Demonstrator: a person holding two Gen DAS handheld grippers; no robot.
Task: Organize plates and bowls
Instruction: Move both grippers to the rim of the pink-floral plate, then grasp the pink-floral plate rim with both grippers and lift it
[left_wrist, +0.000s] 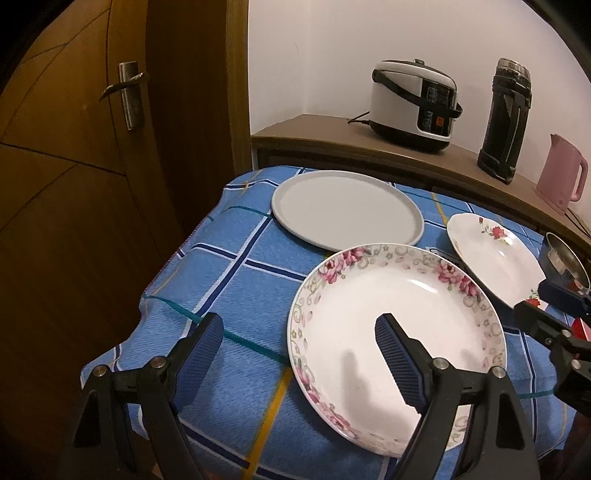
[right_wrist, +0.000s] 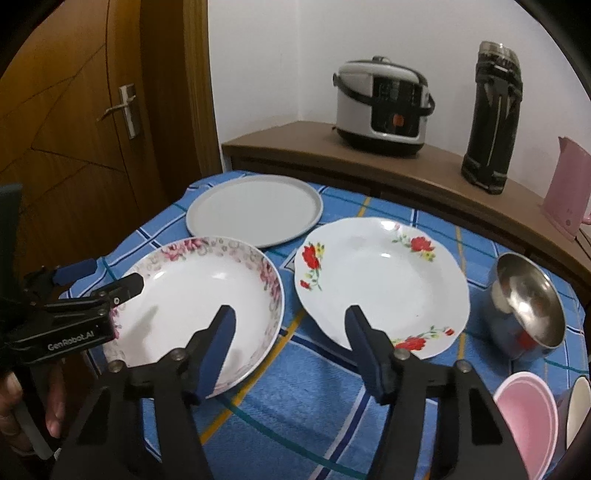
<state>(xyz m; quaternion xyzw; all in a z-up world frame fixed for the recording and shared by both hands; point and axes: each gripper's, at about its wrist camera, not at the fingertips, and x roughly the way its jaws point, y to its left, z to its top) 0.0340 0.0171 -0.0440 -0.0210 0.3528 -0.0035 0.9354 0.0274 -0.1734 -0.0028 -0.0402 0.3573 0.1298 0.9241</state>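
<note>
L gripper (left_wrist: 299, 343) agape astride pink-floral plate (left_wrist: 399, 317) rim; R gripper (right_wrist: 290, 325) agape, unladen, red-floral plate (right_wrist: 380, 280) at 1 o'clock.

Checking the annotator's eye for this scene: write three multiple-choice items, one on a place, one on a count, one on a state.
1. Where does the grey plate lie?
A. Behind the pink-flowered plate
B. On the sideboard
C. Inside the steel bowl

2. How many plates are on the tablecloth?
A. Two
B. Three
C. Five

3. The left tongs are:
A. Open, holding nothing
C. Shut on a plate
B. Out of view

Key: 1 A, it sits farther back on the cloth; 2 B, grey, pink-flowered and red-flowered plate; 3 A, fingers stand apart.
</note>
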